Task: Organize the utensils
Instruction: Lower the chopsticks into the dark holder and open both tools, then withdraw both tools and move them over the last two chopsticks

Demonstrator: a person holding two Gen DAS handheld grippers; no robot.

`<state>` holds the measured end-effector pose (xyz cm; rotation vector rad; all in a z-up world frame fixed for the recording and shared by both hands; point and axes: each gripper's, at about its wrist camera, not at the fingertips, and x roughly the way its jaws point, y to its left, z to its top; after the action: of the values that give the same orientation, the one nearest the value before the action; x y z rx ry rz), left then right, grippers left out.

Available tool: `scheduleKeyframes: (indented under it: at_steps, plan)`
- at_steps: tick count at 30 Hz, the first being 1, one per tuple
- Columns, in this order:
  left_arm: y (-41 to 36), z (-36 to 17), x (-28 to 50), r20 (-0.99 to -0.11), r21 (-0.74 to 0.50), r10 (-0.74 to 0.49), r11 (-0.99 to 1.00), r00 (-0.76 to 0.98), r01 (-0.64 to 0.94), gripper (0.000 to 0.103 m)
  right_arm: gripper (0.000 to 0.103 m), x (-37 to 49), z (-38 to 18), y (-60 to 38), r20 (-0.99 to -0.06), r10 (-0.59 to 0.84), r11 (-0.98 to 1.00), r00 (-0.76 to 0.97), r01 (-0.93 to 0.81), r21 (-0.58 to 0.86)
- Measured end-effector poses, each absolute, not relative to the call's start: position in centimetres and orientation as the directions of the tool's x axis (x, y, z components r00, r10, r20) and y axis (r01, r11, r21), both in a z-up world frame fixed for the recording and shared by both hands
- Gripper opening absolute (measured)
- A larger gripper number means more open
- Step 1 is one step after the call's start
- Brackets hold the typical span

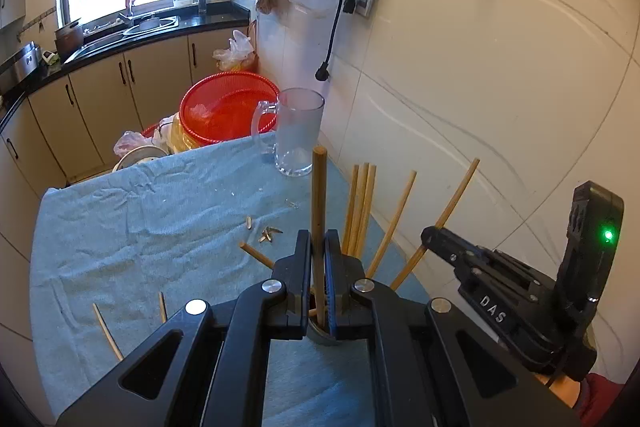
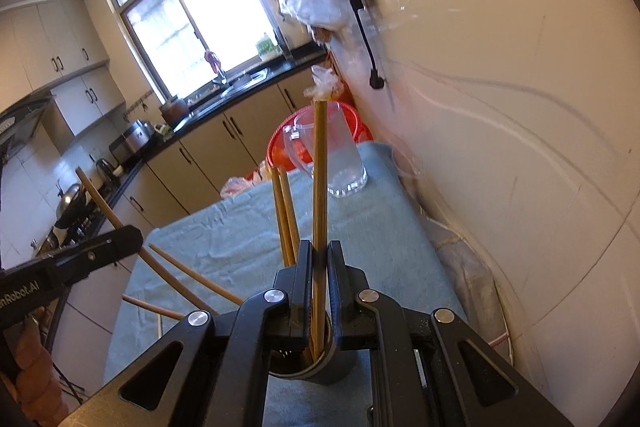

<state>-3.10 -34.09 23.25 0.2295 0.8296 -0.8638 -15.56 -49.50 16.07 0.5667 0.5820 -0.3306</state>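
My left gripper [image 1: 318, 239] is shut on a wooden chopstick [image 1: 319, 195] that stands upright, its lower end inside a dark round holder [image 1: 320, 337] on the blue cloth. In the right wrist view my right gripper [image 2: 320, 247] is shut on another chopstick [image 2: 320, 179], whose foot is also in the holder [image 2: 332, 367]. Each gripper shows in the other's view: the right gripper [image 1: 429, 235] at the right, the left gripper [image 2: 134, 237] at the left with its slanted chopstick [image 2: 100, 199]. Several more chopsticks [image 1: 360, 207] lean in the holder. Loose chopsticks [image 1: 256, 255] lie on the cloth.
A glass mug [image 1: 298, 131] stands at the far end of the cloth-covered table [image 1: 140, 219], close to the white wall [image 1: 480, 67]. Behind the table sits a red basket [image 1: 228, 107]. Small scraps [image 1: 268, 233] lie mid-cloth. Kitchen cabinets and a sink line the left.
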Motion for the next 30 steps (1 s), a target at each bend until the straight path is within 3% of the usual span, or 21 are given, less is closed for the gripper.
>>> scheduleKeyframes:
  at_steps: [12,14,17,19,21,23,24,27,30]
  plan:
    - [-34.4,21.9,-2.1,-0.741,-0.129,-0.56,0.662,0.372,0.738,0.006,0.01,-14.5,15.0,-49.9,-0.639,-0.103,0.792,0.763,0.451,0.411]
    - [-34.3,22.0,-2.1,-0.737,-0.128,-0.562,0.662,0.376,0.738,0.006,0.028,-14.6,15.6,-49.6,-0.63,-0.11,0.793,0.769,0.45,0.411]
    - [-33.9,22.4,-2.0,-0.731,-0.137,-0.567,0.667,0.379,0.733,0.01,0.038,-15.2,16.7,-49.7,-0.602,-0.136,0.791,0.787,0.452,0.412]
    - [-33.6,22.8,-1.9,-0.725,-0.144,-0.57,0.674,0.387,0.724,0.03,0.041,-15.6,17.4,-49.7,-0.59,-0.147,0.793,0.794,0.451,0.41]
    - [-33.0,23.6,-1.8,-0.705,-0.15,-0.576,0.692,0.414,0.706,0.036,0.053,-16.1,18.4,-49.6,-0.574,-0.177,0.793,0.799,0.462,0.398]
    - [-32.3,24.5,-1.7,-0.687,-0.159,-0.586,0.698,0.43,0.698,0.038,0.08,-16.5,19.3,-49.4,-0.562,-0.208,0.792,0.801,0.475,0.384]
    - [-31.9,24.9,-1.7,-0.68,-0.155,-0.583,0.707,0.445,0.69,0.044,0.085,-16.8,19.9,-49.3,-0.557,-0.232,0.789,0.798,0.489,0.372]
    - [-30.3,26.5,-1.6,-0.64,-0.145,-0.566,0.753,0.52,0.642,0.077,0.091,-17.5,21.2,-48.8,-0.537,-0.285,0.783,0.794,0.516,0.347]
    - [-28.2,27.8,-1.5,-0.586,-0.142,-0.55,0.793,0.595,0.593,0.079,0.095,-17.8,22.0,-48.1,-0.542,-0.312,0.782,0.78,0.535,0.32]
